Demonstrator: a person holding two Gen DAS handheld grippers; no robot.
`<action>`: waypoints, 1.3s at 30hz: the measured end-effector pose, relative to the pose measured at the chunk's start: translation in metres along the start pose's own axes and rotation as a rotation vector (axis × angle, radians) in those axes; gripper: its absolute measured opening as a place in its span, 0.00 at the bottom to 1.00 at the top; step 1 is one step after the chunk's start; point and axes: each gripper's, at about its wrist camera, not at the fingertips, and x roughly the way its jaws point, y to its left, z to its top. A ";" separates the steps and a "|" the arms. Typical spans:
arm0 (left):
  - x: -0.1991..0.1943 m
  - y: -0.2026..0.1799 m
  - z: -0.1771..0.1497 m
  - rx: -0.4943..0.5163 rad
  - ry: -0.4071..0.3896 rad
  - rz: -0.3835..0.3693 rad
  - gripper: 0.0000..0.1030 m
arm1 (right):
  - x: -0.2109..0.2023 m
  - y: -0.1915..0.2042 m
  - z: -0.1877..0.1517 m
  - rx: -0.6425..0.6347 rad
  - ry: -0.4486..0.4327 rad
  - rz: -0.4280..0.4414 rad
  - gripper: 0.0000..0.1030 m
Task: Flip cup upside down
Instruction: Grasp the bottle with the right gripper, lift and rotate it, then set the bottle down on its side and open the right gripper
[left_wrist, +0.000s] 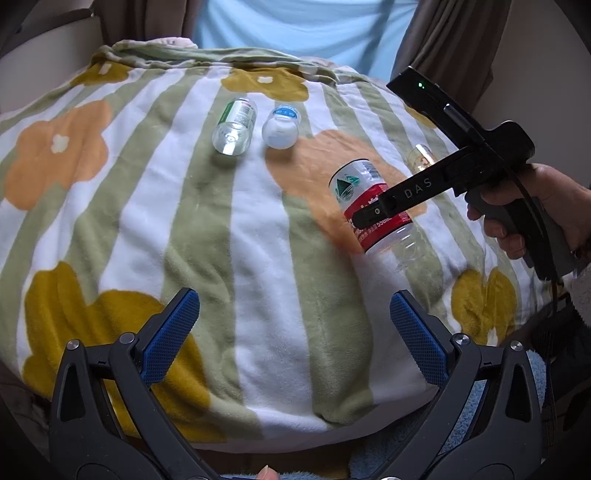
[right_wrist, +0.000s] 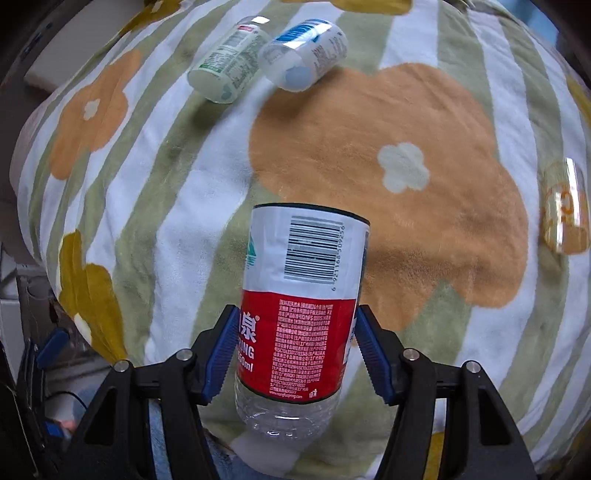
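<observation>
The cup is a cut-off clear plastic bottle with a red and white label (right_wrist: 295, 314), also seen in the left wrist view (left_wrist: 369, 206). My right gripper (right_wrist: 295, 347) is shut on its red band and holds it tilted above the flowered blanket (right_wrist: 424, 147); its open cut end points away from the camera and its clear ribbed base toward me. From the left wrist view the right gripper (left_wrist: 360, 218) reaches in from the right. My left gripper (left_wrist: 295, 332) is open and empty, low over the blanket's near edge.
Two other cut bottle cups lie on their sides at the far side: a green-labelled one (left_wrist: 234, 127) (right_wrist: 227, 68) and a blue-labelled one (left_wrist: 280, 127) (right_wrist: 304, 53). A small clear cup with an orange print (right_wrist: 565, 210) (left_wrist: 421, 157) lies at the right.
</observation>
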 end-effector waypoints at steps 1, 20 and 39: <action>0.002 0.001 0.000 0.001 0.001 -0.001 1.00 | -0.006 0.009 0.002 -0.114 -0.001 -0.051 0.57; 0.037 0.017 -0.013 -0.027 0.029 0.020 1.00 | 0.037 0.070 -0.080 -1.572 0.188 -0.576 0.58; 0.032 0.018 -0.018 -0.059 -0.017 -0.019 1.00 | -0.091 0.025 -0.010 -0.165 0.006 -0.062 0.83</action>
